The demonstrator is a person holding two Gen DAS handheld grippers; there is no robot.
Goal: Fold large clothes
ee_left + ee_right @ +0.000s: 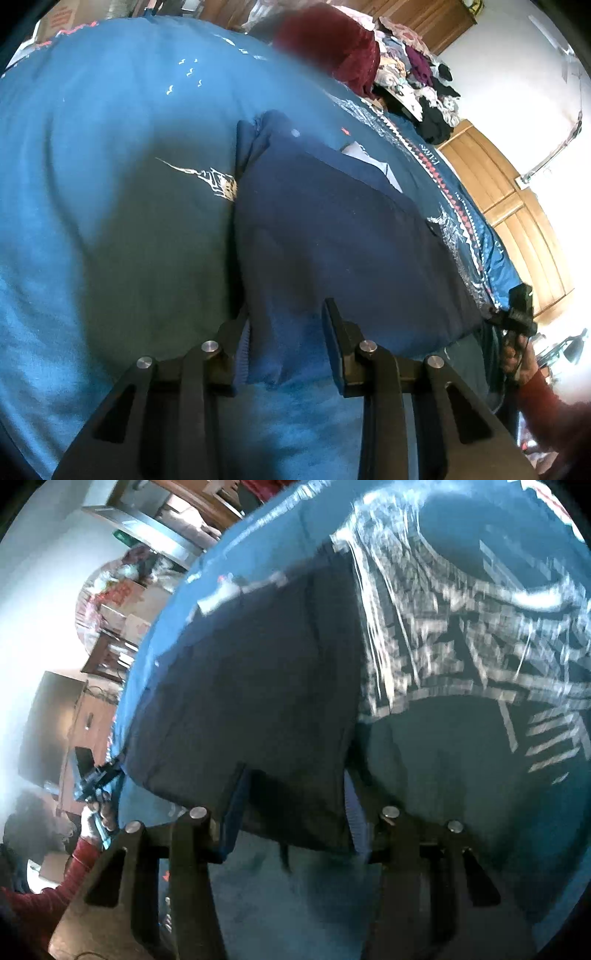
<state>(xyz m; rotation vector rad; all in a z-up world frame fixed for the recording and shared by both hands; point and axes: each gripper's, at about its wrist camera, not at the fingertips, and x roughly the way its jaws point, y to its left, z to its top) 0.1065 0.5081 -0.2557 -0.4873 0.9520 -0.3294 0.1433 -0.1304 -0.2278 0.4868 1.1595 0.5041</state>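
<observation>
Navy garment (332,240) lies flat on a blue bedspread (110,184), already folded into a rough rectangle, with a pale label or lining showing near its far edge. Its near hem has a ribbed band in a lighter blue, and this is where both tools meet it.

On the left wrist view, the left gripper (284,339) stands moderately wide apart, its two dark fingers straddling the near corner of the garment; the left finger (232,332) sits at the ribbed edge and the right finger (338,339) rests on top of the cloth. The jaws are not pinched together, and whether they press the fabric cannot be told.

On the right wrist view, the right gripper (295,830) is likewise spread wide, one finger at each side of the garment's (251,701) other near corner, with ribbed hem beside each finger. The cloth passes between them without being clamped.

Around the garment the bedspread (461,775) carries white printed patterns and a red-and-white zigzag band. Beyond it sit a heap of mixed clothes (417,81), a dark red garment (332,48), wooden panelling (509,206), and a red sleeve (74,867).
</observation>
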